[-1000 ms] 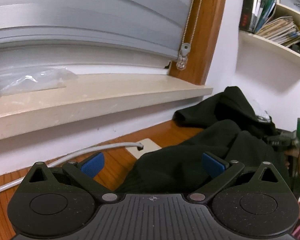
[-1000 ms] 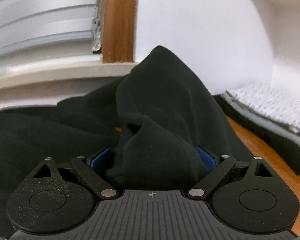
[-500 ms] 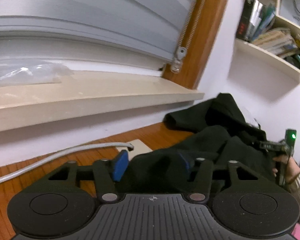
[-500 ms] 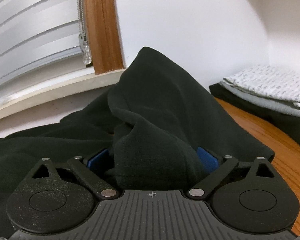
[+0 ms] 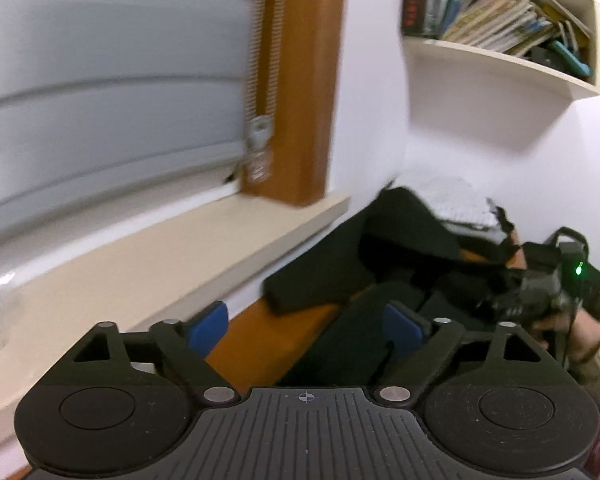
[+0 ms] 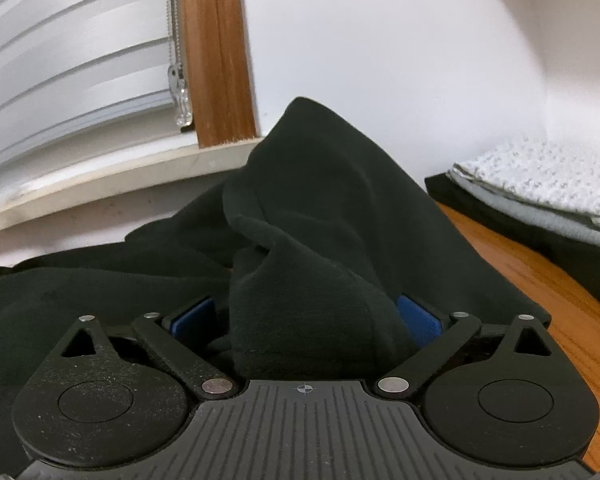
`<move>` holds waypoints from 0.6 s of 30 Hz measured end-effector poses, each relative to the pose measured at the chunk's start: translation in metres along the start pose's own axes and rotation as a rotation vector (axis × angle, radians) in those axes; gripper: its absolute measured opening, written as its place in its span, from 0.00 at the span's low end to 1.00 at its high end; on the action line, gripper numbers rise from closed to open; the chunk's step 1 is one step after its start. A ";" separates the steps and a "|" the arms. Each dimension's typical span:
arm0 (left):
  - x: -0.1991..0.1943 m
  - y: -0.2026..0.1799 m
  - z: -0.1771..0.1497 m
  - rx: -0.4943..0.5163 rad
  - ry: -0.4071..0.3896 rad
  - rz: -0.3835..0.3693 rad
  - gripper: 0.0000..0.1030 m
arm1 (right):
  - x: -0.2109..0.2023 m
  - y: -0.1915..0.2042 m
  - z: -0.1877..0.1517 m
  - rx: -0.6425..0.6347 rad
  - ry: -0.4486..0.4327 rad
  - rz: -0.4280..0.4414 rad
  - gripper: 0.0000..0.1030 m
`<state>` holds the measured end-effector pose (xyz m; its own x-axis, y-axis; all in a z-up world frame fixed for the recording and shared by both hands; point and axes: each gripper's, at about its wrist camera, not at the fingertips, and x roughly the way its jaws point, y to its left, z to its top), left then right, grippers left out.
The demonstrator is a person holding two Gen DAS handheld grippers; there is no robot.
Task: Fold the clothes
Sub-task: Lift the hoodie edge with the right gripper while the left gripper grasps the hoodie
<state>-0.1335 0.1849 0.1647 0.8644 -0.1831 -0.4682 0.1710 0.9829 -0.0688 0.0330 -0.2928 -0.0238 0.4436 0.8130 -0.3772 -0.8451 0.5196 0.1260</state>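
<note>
A black garment [image 5: 340, 272] lies crumpled on the wooden table [image 5: 260, 332], under the windowsill. My left gripper [image 5: 306, 328] hovers above the garment's near edge. Its jaws are opening and stand wide, with bare wood and a strip of black cloth below the gap and nothing pinched. In the right wrist view a raised fold of the same garment [image 6: 320, 208] bulges between the pads of my right gripper [image 6: 306, 320]. These jaws are wide too. The cloth brushes the right pad and a dark gap shows at the left pad.
A stack of folded clothes [image 6: 540, 184], white and grey over black, sits at the table's far right by the wall. A beige windowsill [image 5: 160, 256] with a blind above runs along the back. A wall shelf [image 5: 500, 52] holds books. A person's hand [image 5: 556, 324] is at the right.
The left jaws narrowed over the garment's edge, then spread wide again as that gripper lifted and swung right; the cable dropped out of view. The right gripper stayed put with the fold between its jaws.
</note>
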 end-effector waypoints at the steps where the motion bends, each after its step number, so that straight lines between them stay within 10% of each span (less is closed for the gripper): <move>1: 0.011 -0.010 0.004 0.018 0.013 -0.017 0.94 | -0.003 0.000 0.001 0.000 -0.005 0.005 0.95; 11: 0.160 -0.061 -0.006 0.103 0.217 -0.052 0.92 | -0.039 -0.022 0.036 0.005 -0.033 0.002 0.94; 18: 0.191 -0.050 -0.017 0.050 0.337 -0.062 0.37 | -0.018 -0.005 0.065 -0.125 -0.005 0.012 0.94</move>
<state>0.0148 0.1011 0.0643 0.6481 -0.2169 -0.7300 0.2481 0.9664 -0.0670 0.0485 -0.2930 0.0417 0.4346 0.8202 -0.3719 -0.8807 0.4735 0.0151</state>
